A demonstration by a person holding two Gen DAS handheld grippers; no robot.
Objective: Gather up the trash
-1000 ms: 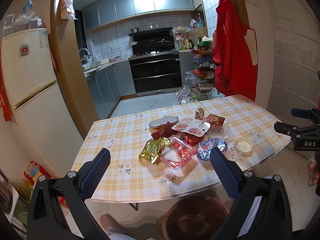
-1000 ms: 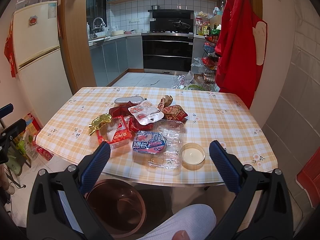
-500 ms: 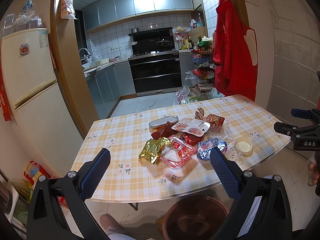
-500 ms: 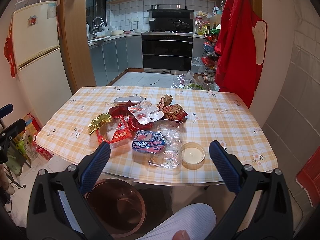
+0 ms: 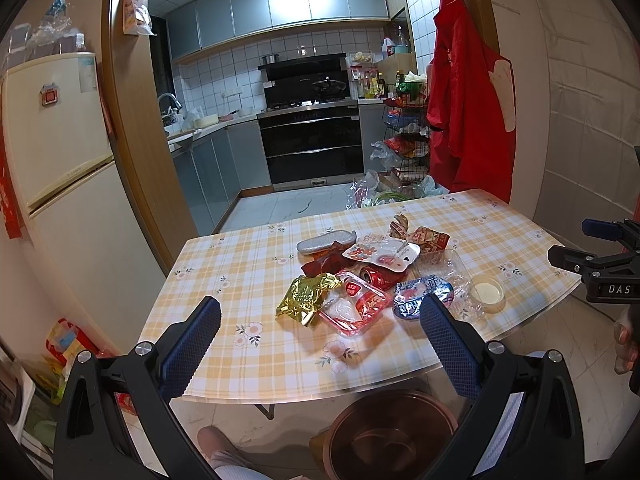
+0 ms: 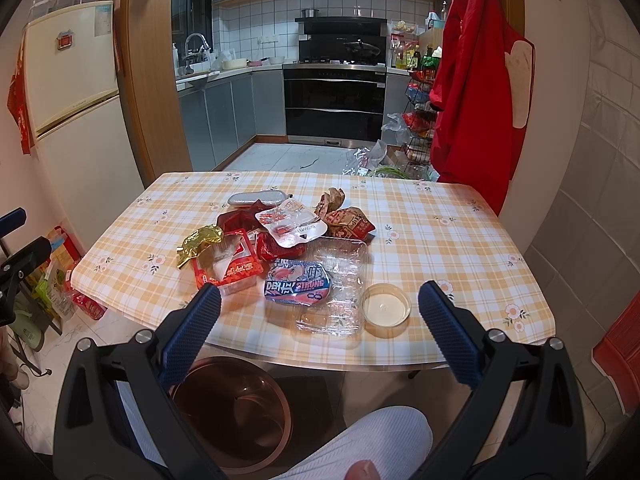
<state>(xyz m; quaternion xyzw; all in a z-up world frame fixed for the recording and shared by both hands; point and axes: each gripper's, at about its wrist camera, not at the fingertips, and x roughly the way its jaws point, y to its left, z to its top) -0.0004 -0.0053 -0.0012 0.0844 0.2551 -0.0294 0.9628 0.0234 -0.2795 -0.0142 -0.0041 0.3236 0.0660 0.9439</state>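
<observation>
A heap of trash lies mid-table: a gold foil wrapper [image 5: 306,297] [image 6: 199,243], a red plastic tray [image 5: 356,307] [image 6: 228,267], a blue wrapper [image 5: 420,294] [image 6: 298,282], a clear plastic tray [image 6: 340,280], a small round cup [image 5: 487,292] [image 6: 386,309] and a white peeled lid [image 5: 384,252] [image 6: 291,222]. A brown bin [image 5: 390,434] [image 6: 234,412] stands on the floor under the table's near edge. My left gripper [image 5: 318,320] hangs open before the table, nothing between its fingers. My right gripper [image 6: 318,316] is open too, short of the cup.
The table [image 5: 248,280] wears a yellow checked cloth. A fridge [image 5: 52,152] stands at the left, a red garment [image 6: 476,92] hangs at the right, kitchen units lie beyond. A person's knee [image 6: 360,444] shows beside the bin. Bags sit on the floor at left [image 6: 60,280].
</observation>
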